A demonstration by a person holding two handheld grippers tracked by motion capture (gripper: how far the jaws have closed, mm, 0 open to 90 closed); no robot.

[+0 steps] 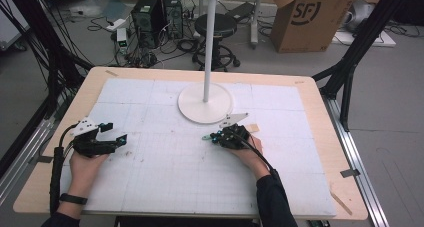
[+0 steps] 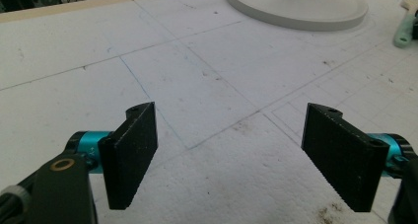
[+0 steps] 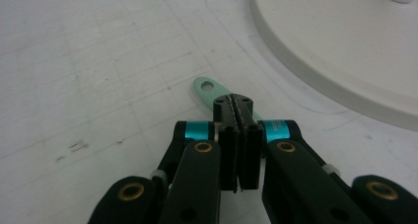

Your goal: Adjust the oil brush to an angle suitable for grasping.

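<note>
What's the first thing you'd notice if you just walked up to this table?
The tall white stand with hooks on top, at the far middle of the table. Just in front of its round base, the right gripper is pinched shut over a mint-green handle lying on the white mat. The left gripper waits wide open at the left.

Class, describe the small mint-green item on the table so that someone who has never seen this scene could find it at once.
Start at the white stand with the round base and tall pole in the middle of the table. Just in front of its base, the right gripper is shut on a flat mint-green handle. Its pale green colour and the round hole at its free end set it apart.
</note>
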